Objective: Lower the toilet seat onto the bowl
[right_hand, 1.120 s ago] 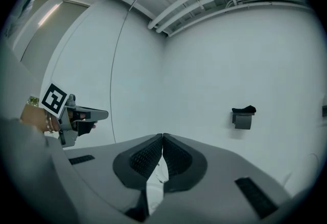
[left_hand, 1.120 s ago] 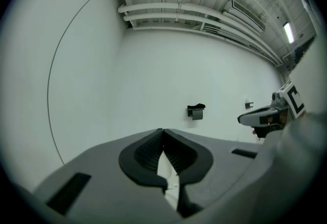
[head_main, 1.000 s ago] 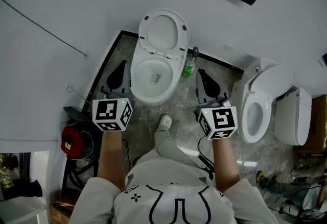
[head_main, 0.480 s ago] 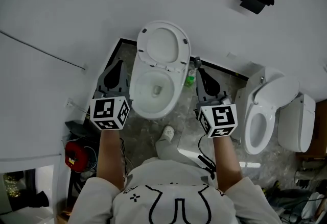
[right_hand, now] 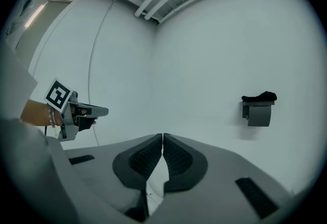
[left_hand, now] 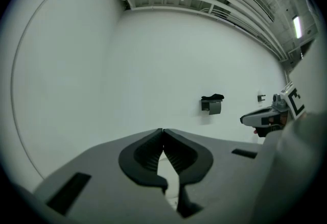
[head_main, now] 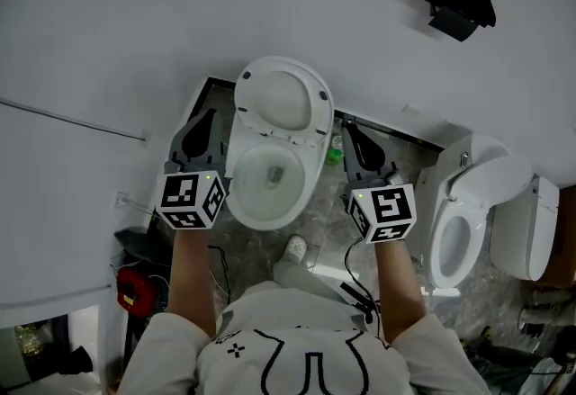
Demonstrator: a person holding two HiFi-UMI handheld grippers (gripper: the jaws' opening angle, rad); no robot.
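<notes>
The white toilet stands against the wall in the head view, its seat point(head_main: 315, 105) raised upright over the open bowl point(head_main: 241, 204). My left gripper point(head_main: 209, 113) hangs left of the bowl, jaws shut with nothing between them. My right gripper point(head_main: 346, 127) hangs right of the bowl, also shut and empty. Neither touches the toilet. In the left gripper view the jaws point(left_hand: 162, 130) meet against a bare white wall, and the right gripper point(left_hand: 270, 116) shows at the far right. In the right gripper view the shut jaws point(right_hand: 162, 136) face the wall, with the left gripper point(right_hand: 76, 113) at the left.
A second white toilet point(head_main: 468, 222) stands at the right. A green bottle point(head_main: 335, 151) sits on the floor beside the first toilet. A black holder point(head_main: 459, 6) hangs on the wall. A red object point(head_main: 135, 291) and cables lie at lower left. My shoe point(head_main: 293, 248) is before the bowl.
Both grippers have moved forward together towards the wall and now flank the bowl more closely. The jaws stayed shut.
</notes>
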